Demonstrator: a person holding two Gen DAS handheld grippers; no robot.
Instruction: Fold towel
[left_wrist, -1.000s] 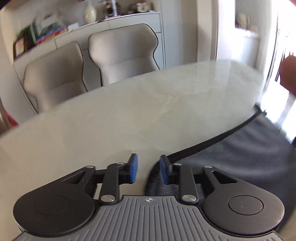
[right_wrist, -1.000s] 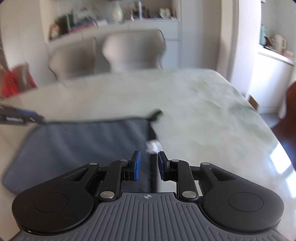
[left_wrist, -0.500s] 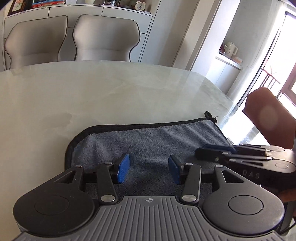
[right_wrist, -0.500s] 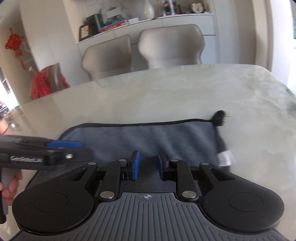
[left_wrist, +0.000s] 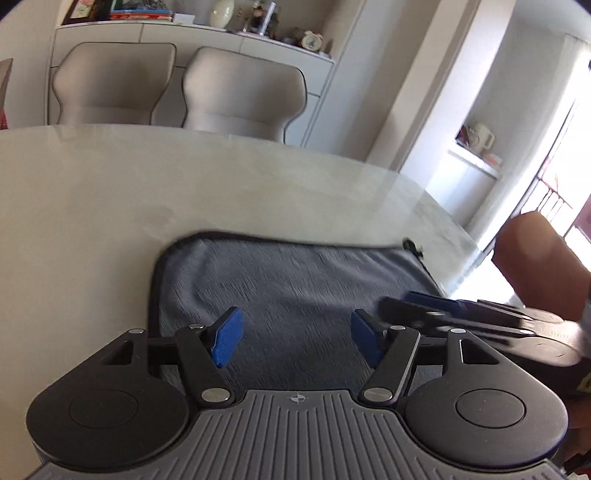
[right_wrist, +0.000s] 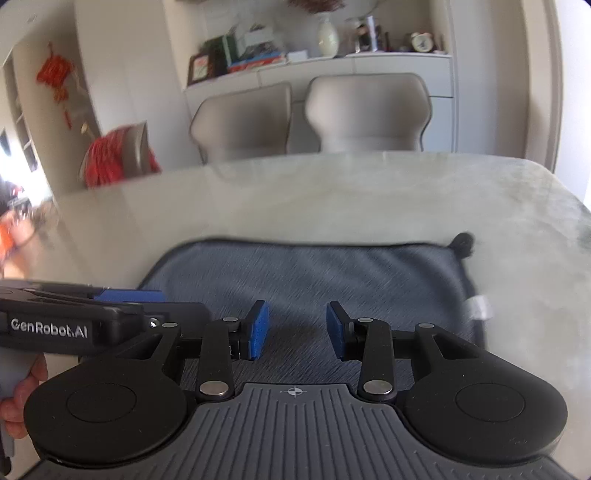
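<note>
Left wrist view shows the left gripper (left_wrist: 295, 338) with jaws spread wide above the grey towel (left_wrist: 295, 280) lying flat on the table (left_wrist: 92, 206), the right gripper (right_wrist: 297, 328) alongside, jaws also apart.

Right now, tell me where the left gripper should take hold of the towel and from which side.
Probably the far-left corner of the towel. Its dark piped edge curves round there against bare table, so the open left gripper could come in low from the table side and pinch the hem. The towel lies flat, so mid-cloth offers nothing to pinch.
</note>
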